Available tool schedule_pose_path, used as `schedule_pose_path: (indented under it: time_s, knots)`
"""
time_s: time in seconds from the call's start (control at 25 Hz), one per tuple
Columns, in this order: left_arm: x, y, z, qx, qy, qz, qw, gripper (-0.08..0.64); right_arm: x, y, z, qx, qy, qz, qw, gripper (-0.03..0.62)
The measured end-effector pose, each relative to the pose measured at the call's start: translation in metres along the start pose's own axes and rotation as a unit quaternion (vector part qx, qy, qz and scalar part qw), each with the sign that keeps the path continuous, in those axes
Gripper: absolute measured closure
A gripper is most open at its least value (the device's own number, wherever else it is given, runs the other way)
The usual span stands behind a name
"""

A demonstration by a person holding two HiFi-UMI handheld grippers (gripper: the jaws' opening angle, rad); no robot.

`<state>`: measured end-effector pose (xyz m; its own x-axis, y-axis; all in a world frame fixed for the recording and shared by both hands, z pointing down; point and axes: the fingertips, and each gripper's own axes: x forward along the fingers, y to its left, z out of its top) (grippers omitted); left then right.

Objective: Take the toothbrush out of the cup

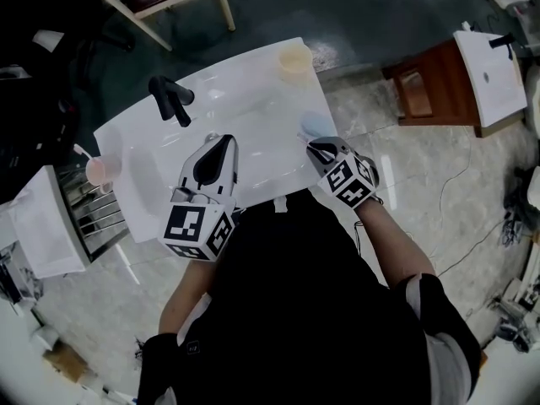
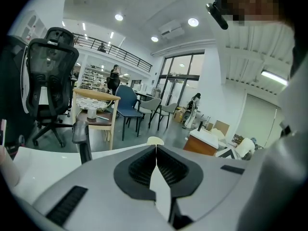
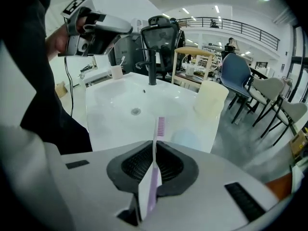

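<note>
My right gripper [image 3: 154,158] is shut on a pale purple toothbrush [image 3: 160,124]. Its handle runs between the pads and its bristle head sticks out forward over the white sink counter [image 3: 115,114]. Just beyond the bristles stands a light blue translucent cup [image 3: 186,138]; in the head view this cup [image 1: 316,125] is right in front of the right gripper [image 1: 314,148]. My left gripper [image 1: 221,142] hovers over the front of the basin, jaws shut with nothing between them [image 2: 156,153].
A black faucet [image 1: 171,99] stands at the counter's back left. A cream cup [image 1: 295,60] sits at the far right corner. A pink cup [image 1: 101,171] with a brush in it stands at the left end. A wooden cabinet [image 1: 439,83] stands to the right.
</note>
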<state>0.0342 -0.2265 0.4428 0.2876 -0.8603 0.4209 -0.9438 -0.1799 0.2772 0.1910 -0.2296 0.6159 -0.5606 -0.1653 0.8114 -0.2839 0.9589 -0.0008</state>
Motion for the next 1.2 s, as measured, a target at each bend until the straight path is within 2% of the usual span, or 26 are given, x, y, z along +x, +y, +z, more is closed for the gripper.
schedule_pose_path:
  time_s: [0.32, 0.52, 0.96, 1.2]
  knots:
    - [-0.003, -0.001, -0.004, -0.005, 0.000, 0.000, 1.0000, 0.543, 0.022, -0.002, -0.015, -0.043, 0.053, -0.033, 0.997, 0.551]
    - [-0.006, 0.000, -0.006, -0.010, -0.001, 0.005, 0.9999, 0.543, 0.027, 0.003, -0.026, -0.061, 0.075, -0.033, 0.995, 0.551]
    - [-0.012, -0.003, -0.001, -0.021, -0.016, 0.013, 0.9996, 0.543, 0.027, 0.005, -0.032, -0.089, 0.086, -0.032, 0.992, 0.550]
    - [-0.022, 0.005, 0.004, -0.031, -0.035, 0.033, 0.9984, 0.543, 0.017, 0.010, -0.030, -0.106, 0.083, -0.023, 0.991, 0.549]
